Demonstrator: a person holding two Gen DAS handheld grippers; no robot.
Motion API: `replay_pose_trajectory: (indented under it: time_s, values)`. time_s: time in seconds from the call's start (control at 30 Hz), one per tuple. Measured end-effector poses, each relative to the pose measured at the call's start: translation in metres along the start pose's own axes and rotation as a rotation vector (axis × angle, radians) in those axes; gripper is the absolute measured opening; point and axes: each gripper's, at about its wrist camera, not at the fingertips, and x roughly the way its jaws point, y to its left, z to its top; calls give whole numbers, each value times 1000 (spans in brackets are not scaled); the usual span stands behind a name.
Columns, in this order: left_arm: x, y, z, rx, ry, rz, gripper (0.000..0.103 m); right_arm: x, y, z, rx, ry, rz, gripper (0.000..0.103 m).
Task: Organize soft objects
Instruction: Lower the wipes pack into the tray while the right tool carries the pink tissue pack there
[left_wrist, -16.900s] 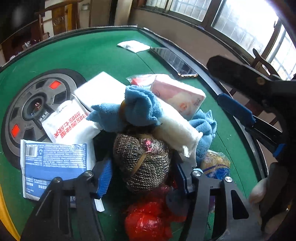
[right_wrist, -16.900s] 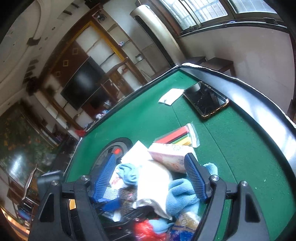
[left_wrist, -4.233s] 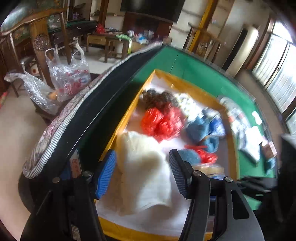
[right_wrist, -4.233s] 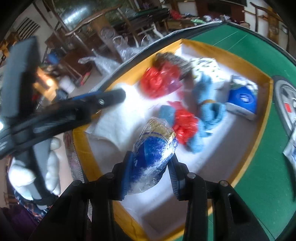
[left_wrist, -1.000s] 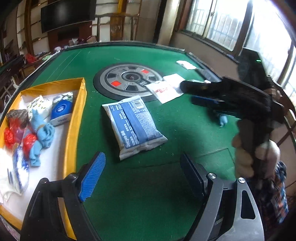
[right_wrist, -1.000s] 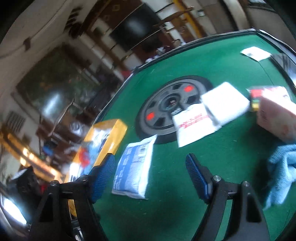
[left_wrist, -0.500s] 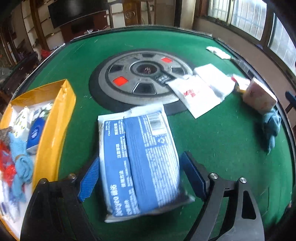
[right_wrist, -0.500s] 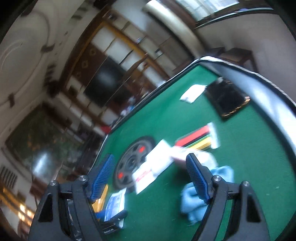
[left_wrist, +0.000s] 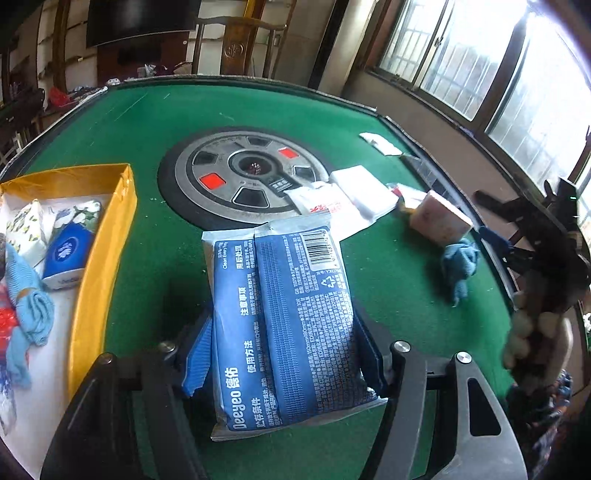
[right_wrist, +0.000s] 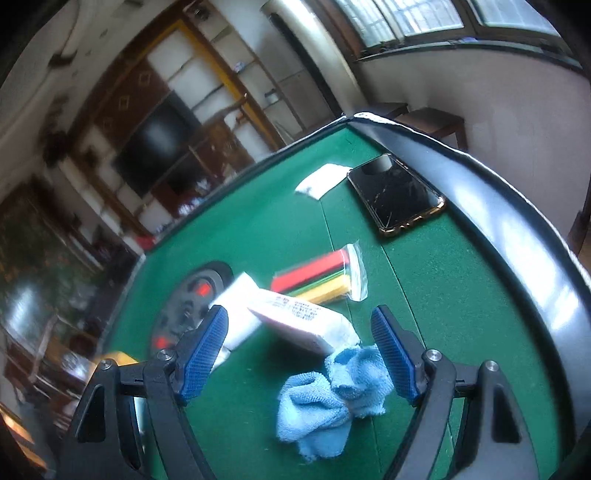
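Two ribbed blue left jaws pinch, apparently, the glossy rectangular wipes pack (left_wrist: 284, 325); right jaws gape above the crumpled terry cloth (right_wrist: 332, 402).

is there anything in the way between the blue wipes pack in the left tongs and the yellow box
Nothing visible. The blue wipes pack sits clamped in the left tongs, and only bare green felt lies between it and the yellow box to its left. The box's near wall is the only thing to lift over.

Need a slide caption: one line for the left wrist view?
Left tool shut on blue wipes pack over the green table, yellow tray of soft items alongside.
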Motion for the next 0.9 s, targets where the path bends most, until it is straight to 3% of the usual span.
replay_pose_trajectory:
  time_s: [0.13,0.27,0.33,0.4,0.57,0.73,0.9]
  values:
    - [-22,6,-5,-20,-23,-33,65,14,23,-6,-183,-9,-84,75]
    - [-33,18,-12,-55,-24,-56,65,31,31,-9,-273,26,-128,69]
    - [-41,26,-17,-80,-19,-73,65,32,32,-12,-288,49,-136,44]
    - [-50,34,-22,-97,-31,-74,65,30,32,-14,-280,59,-123,31]
    - [-85,64,-29,-149,-93,-39,65,20,29,-18,-253,26,-127,22]
    - [-127,112,-41,-228,-175,55,65,-5,29,-12,-196,-65,-83,20]
    - [-147,156,-60,-321,-192,140,65,-22,51,-17,-148,-58,64,20]
